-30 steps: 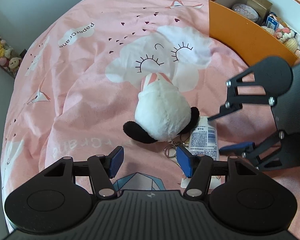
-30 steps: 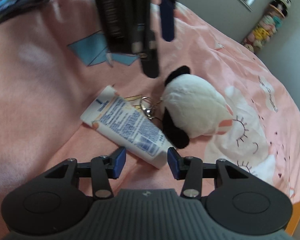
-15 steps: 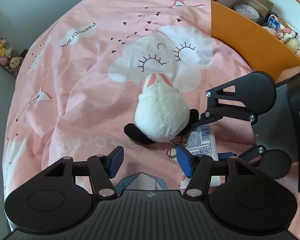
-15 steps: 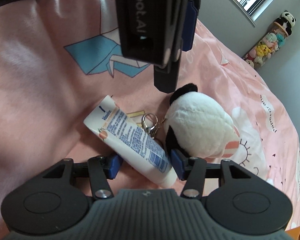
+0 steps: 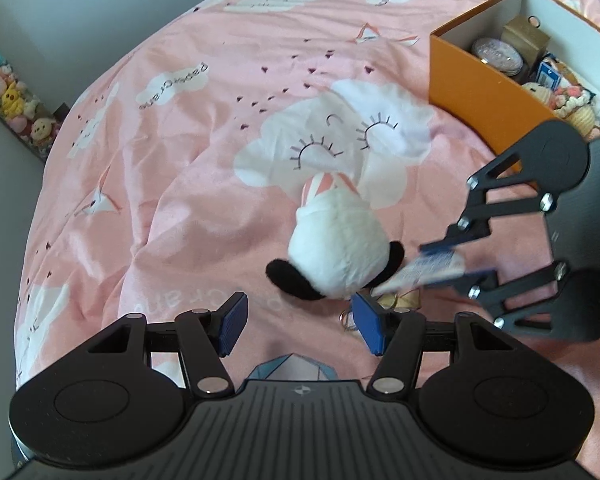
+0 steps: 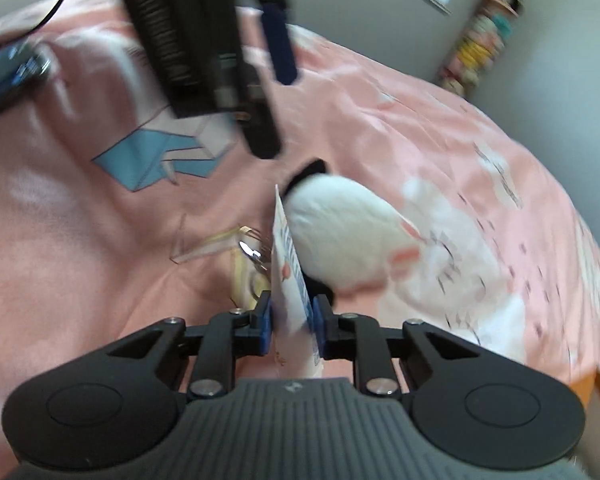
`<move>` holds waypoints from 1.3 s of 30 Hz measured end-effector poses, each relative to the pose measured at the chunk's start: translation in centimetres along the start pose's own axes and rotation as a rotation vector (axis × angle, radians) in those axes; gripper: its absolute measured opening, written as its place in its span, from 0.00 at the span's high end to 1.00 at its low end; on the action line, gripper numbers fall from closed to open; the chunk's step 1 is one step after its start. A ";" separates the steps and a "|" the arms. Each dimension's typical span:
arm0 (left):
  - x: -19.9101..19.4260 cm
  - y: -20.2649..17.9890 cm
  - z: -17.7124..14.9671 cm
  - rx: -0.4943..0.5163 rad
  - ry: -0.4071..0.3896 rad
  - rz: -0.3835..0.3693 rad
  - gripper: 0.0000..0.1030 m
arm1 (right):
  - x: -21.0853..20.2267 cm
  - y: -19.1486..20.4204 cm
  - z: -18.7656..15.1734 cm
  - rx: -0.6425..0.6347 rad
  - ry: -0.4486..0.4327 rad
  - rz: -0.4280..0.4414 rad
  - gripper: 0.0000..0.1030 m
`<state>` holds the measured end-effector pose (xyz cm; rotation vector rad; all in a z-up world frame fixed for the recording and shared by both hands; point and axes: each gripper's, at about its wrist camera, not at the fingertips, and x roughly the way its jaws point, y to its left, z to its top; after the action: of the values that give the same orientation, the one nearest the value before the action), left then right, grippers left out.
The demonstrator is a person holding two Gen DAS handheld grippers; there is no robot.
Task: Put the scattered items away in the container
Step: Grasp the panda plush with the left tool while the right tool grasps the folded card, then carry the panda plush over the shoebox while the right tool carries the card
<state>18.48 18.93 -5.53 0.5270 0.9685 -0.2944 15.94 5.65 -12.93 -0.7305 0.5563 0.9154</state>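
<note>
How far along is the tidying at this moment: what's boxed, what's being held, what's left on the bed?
Done: the orange box already holds several small items. In hand: the right gripper is shut on the white tube, lifted off the bedspread. Left: the panda plush and a keyring with a clear tag lie on the bed; the left gripper is open and empty near the plush.

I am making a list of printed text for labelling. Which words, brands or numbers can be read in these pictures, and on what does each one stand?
"papercrane": on a white cloud of the pink bedsheet, upside down in the left wrist view.
Further cloud lettering near the left gripper: partly hidden, not readable.
Blue print on the white tube held by the right gripper: blurred, unreadable.
Blue packet in the orange box: too small to read.
</note>
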 end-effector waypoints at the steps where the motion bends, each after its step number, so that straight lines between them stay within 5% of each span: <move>1: 0.0 -0.1 0.1 0.000 -0.009 -0.001 0.33 | -0.4 -0.4 -0.3 0.034 0.002 -0.011 0.78; 10: 3.0 1.1 2.0 -0.087 -0.041 -0.077 0.30 | -1.5 -4.4 -2.4 0.343 0.024 -0.053 0.78; 15: 6.4 2.0 2.5 -0.113 0.021 -0.092 0.26 | -1.7 -5.5 -3.4 0.424 0.032 -0.076 0.78; 19: 7.9 2.3 3.0 -0.134 0.043 -0.157 0.15 | -1.0 -6.6 -3.9 0.486 0.030 -0.050 0.78; 26: 10.6 1.6 4.1 -0.199 0.101 -0.270 0.12 | -0.2 -7.2 -4.9 0.552 0.033 -0.022 0.78; 30: 11.6 0.9 4.7 -0.259 0.142 -0.328 0.27 | -0.3 -7.4 -5.3 0.572 0.024 -0.018 0.78; 39: 8.0 -1.2 5.2 -0.252 0.083 -0.224 0.34 | -2.4 -7.4 -5.3 0.583 -0.028 -0.034 0.78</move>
<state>25.90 14.98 -10.20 0.2016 1.1296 -0.3471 20.42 -2.63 -12.21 -0.1992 0.7392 0.6795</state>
